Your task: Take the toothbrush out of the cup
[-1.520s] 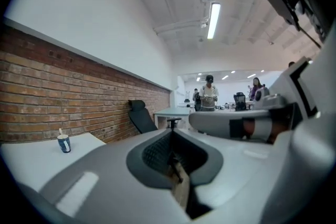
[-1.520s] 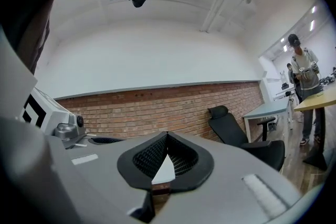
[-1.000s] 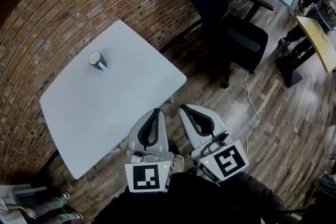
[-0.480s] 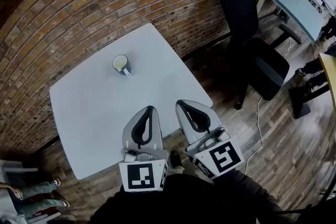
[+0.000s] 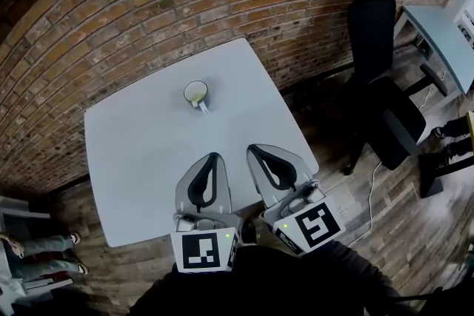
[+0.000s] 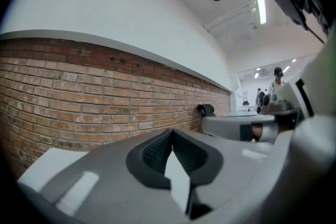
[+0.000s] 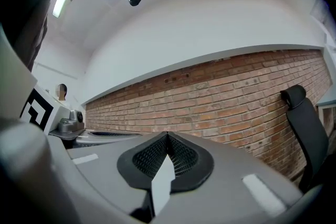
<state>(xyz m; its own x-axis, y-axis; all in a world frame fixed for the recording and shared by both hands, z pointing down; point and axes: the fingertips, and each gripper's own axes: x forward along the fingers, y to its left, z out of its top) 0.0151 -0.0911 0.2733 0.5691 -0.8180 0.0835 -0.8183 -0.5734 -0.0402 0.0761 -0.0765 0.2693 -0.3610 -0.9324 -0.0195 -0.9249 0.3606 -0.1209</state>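
A small cup (image 5: pixel 195 92) with a yellowish inside stands on the white table (image 5: pixel 133 152), toward its far side near the brick wall. A pale toothbrush handle (image 5: pixel 203 107) pokes over the cup's near rim. My left gripper (image 5: pixel 214 156) and right gripper (image 5: pixel 250 148) are held side by side and level over the table's near edge, well short of the cup. Both are shut with nothing in them. The left gripper view shows its jaw tips (image 6: pixel 171 131) meeting, and the right gripper view shows the same (image 7: pixel 167 134). Neither gripper view shows the cup.
A brick wall (image 5: pixel 148 4) runs behind the table. A black office chair (image 5: pixel 381 92) stands to the right on the wood floor, with another desk (image 5: pixel 452 48) beyond it. A person's legs (image 5: pixel 37 263) show at the bottom left.
Both grippers have moved forward together and now reach over the table's near edge. The cup and table lie more centred ahead of them, and the chair has slid to the right.
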